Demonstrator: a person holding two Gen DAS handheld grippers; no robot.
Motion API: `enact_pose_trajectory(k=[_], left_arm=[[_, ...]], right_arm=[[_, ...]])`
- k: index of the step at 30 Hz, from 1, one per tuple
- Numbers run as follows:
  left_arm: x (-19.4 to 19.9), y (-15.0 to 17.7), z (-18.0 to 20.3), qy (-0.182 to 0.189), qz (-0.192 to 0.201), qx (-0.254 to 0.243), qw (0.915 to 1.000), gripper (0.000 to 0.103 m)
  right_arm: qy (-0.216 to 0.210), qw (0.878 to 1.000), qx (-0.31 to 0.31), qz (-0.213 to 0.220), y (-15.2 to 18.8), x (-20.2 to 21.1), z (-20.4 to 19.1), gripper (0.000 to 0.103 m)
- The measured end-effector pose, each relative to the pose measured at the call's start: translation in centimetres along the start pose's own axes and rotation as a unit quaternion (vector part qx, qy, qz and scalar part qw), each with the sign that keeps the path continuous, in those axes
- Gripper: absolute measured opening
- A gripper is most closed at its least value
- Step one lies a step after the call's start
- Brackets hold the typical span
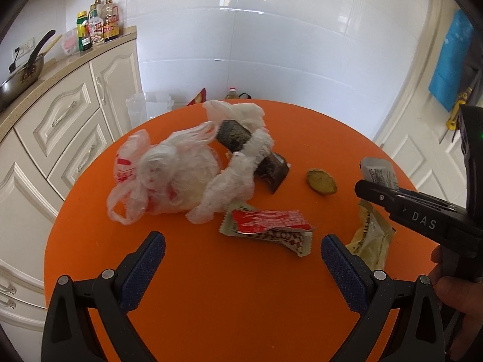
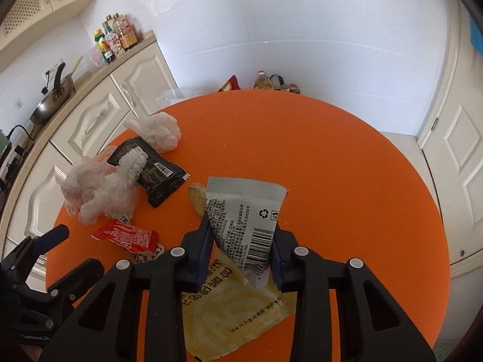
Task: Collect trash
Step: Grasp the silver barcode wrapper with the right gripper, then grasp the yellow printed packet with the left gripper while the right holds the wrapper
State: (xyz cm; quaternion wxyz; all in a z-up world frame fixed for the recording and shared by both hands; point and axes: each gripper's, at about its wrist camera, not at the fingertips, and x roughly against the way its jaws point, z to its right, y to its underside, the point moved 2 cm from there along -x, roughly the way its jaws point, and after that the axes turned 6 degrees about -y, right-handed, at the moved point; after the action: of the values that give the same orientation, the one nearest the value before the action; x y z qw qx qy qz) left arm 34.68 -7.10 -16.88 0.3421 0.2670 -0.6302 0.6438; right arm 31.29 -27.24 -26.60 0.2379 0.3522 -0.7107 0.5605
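Trash lies on a round orange table. My right gripper is shut on a silver wrapper with a barcode, held above a yellow wrapper. In the left wrist view the right gripper holds the silver wrapper at the right. My left gripper is open and empty, just short of a red wrapper. Beyond it lie a white plastic bag, a black wrapper with crumpled clear plastic over it, and a brown biscuit.
Cream kitchen cabinets stand left of the table, with a pan and sauce bottles on the counter. A clear-lined bin sits behind the table's left edge. A white door is at the right.
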Motion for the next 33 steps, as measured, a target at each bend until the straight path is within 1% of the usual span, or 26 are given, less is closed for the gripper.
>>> enact_pose_trajectory(k=[1,2,4,7,10,14,18,20,23,24,26,27,28,29,30,31,32,33], left_arm=[[-0.1,0.1,0.2,0.004,0.001,-0.002,1.0,0.102],[0.2,1.0,0.0,0.006,0.001,-0.003,1.0,0.102],[-0.1,0.9,0.4,0.012,0.001,-0.01,0.9999,0.102],[0.5,2.2,0.9,0.026,0.003,-0.015,0.9996,0.1],[1.2,2.6,2.4,0.045,0.015,-0.037,0.9982,0.1],[1.1,3.1,5.2,0.066,0.028,-0.09,0.9933,0.1],[-1.0,3.2,8.1,0.078,0.022,-0.149,0.9855,0.1],[-2.7,3.1,9.3,0.08,0.012,-0.175,0.9812,0.097],[-5.4,3.4,10.7,0.082,-0.011,-0.201,0.9761,0.082],[-6.2,3.0,11.0,0.083,-0.02,-0.203,0.9755,0.069],[-6.7,3.0,11.3,0.083,-0.014,-0.206,0.9749,0.065],[-6.8,3.0,11.2,0.084,-0.009,-0.206,0.9748,0.06],[-6.8,3.0,11.2,0.084,-0.007,-0.205,0.9752,0.044],[-6.6,3.2,11.0,0.083,-0.006,-0.198,0.9766,0.036],[-6.4,3.1,10.5,0.085,-0.004,-0.19,0.9782,0.015],[-6.3,3.0,9.9,0.095,-0.006,-0.176,0.9798,0.012],[-6.1,3.0,9.2,0.115,-0.02,-0.161,0.98,0.008],[-6.4,2.9,8.7,0.126,-0.026,-0.15,0.9802,0.007]], right_arm=[[-0.002,1.0,-0.003,0.003,0.0,0.3,0.2,0.032],[-0.006,1.0,-0.007,0.005,0.0,0.6,0.4,0.032],[-0.008,1.0,-0.011,0.01,0.1,1.2,0.7,0.032],[-0.014,1.0,-0.021,0.019,0.4,2.3,1.3,0.031],[-0.009,0.999,-0.028,0.027,0.9,3.5,2.0,0.031],[0.0,0.999,-0.041,0.035,1.5,5.0,3.4,0.031],[0.014,0.997,-0.058,0.043,2.5,6.6,5.0,0.031],[0.02,0.997,-0.067,0.046,3.0,7.4,5.9,0.031],[0.032,0.995,-0.081,0.051,3.8,8.5,7.2,0.031],[0.034,0.995,-0.084,0.052,3.9,8.7,7.5,0.031],[0.039,0.994,-0.09,0.053,4.3,9.2,7.9,0.031],[0.04,0.993,-0.092,0.054,4.5,9.4,8.0,0.031],[0.04,0.993,-0.094,0.055,4.7,9.6,8.2,0.031],[0.041,0.993,-0.096,0.057,4.9,9.8,8.2,0.031],[0.041,0.993,-0.098,0.058,5.1,10.0,8.2,0.031],[0.04,0.993,-0.099,0.059,5.2,10.1,8.2,0.031],[0.039,0.992,-0.101,0.059,5.4,10.2,8.2,0.031],[0.039,0.992,-0.101,0.06,5.5,10.3,8.1,0.031]])
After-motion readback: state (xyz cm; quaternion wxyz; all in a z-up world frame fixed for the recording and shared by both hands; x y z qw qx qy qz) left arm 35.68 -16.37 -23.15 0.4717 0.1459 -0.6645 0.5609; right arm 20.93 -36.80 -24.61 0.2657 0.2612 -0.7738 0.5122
